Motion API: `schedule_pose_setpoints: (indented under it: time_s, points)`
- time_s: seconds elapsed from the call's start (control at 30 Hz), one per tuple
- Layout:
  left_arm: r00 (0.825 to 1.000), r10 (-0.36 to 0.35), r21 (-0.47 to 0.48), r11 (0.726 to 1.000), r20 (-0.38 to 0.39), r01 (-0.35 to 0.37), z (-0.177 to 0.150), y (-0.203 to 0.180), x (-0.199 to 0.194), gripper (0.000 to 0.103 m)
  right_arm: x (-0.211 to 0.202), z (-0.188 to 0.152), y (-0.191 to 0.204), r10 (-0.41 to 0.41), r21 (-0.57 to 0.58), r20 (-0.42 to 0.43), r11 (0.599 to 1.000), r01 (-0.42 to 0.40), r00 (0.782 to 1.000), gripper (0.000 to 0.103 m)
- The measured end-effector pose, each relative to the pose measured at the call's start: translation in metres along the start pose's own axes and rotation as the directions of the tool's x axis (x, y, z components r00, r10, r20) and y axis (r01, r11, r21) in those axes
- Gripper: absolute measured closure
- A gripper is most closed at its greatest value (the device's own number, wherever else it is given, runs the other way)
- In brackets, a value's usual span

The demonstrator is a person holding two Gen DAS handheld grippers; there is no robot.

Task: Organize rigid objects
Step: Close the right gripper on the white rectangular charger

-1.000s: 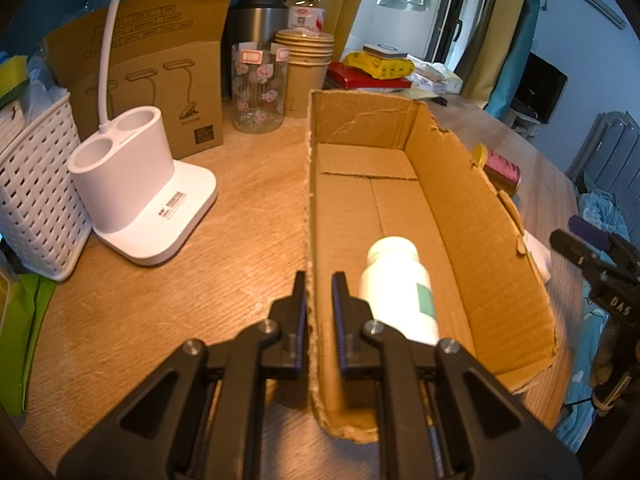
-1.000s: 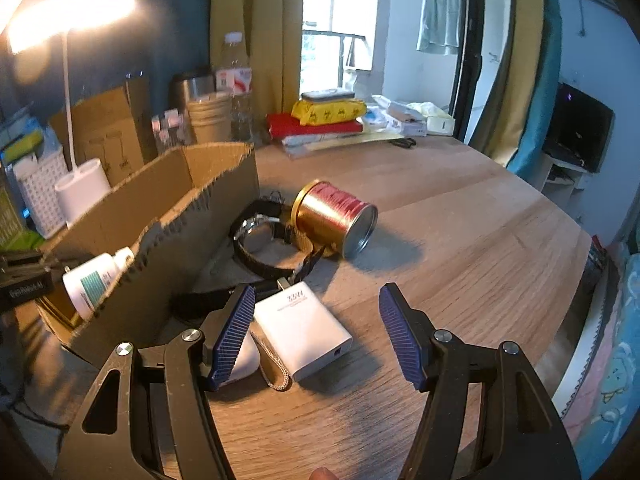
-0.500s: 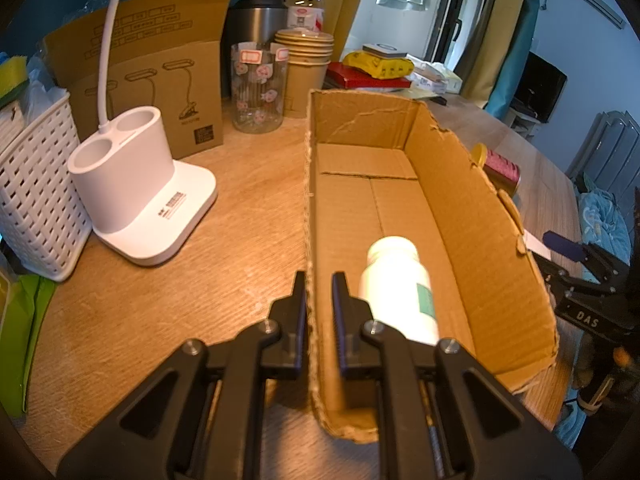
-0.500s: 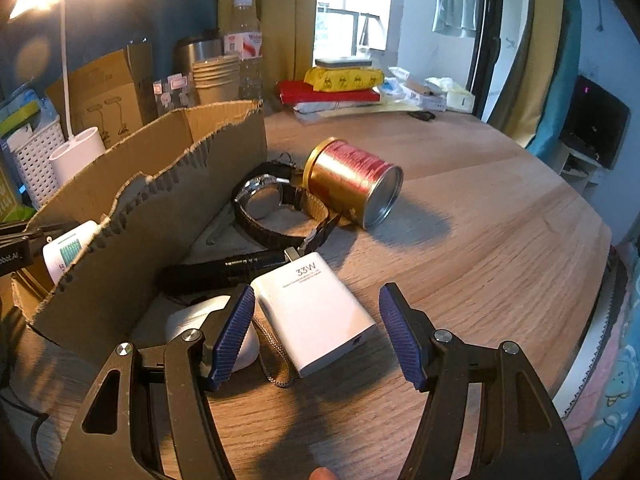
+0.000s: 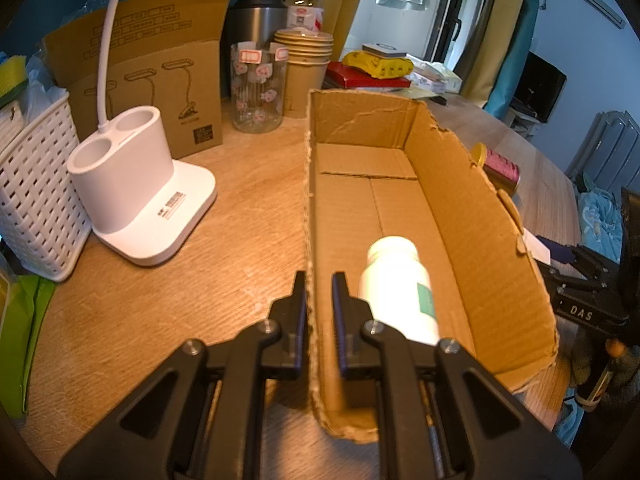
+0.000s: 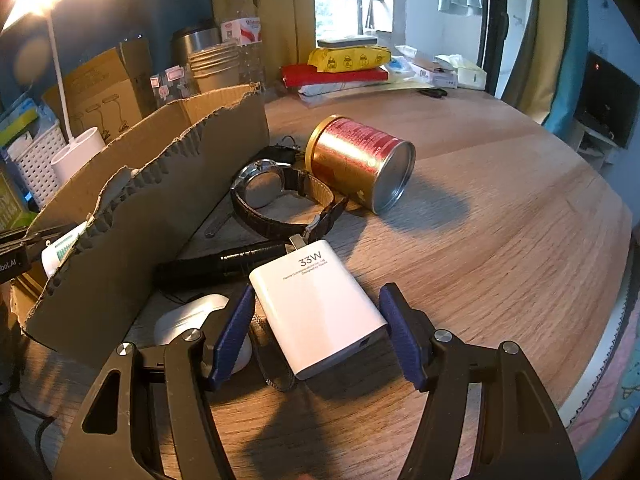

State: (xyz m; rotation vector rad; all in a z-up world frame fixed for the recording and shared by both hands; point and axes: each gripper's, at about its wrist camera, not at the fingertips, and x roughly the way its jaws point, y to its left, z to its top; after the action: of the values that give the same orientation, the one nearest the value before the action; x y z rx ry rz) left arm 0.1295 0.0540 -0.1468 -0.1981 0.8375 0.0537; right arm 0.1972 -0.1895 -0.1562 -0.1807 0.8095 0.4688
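From the left wrist, the left tool [image 5: 319, 292] is pinching the near left wall of the cardboard box [image 5: 472, 216], a white bottle [image 5: 396, 288] lying inside. From the right wrist, the right tool [image 6: 316, 320] is hanging spread wide around the white charger [image 6: 320, 304] on the bench [image 6: 500, 220] — not touching it — just outside the box.

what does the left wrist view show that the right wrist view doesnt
Only the left wrist view: the left tool pinching the cardboard box wall, and the box floor.

Only the right wrist view: the open right tool straddling the white 33W charger, plus wristwatch, black flashlight and white earbud case.

Both: box, white pill bottle, gold tin.
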Motion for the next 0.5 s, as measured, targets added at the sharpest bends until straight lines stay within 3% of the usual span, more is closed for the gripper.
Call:
schedule_pose_setpoints:
  time_s: [0.5]
  points:
    - [1.000, 0.000, 0.000, 1.000, 0.000, 0.000, 0.000, 0.000, 0.000, 0.092, -0.012, -0.003, 0.002, -0.047, -0.010, 0.054, 0.999, 0.047, 0.997, 0.046]
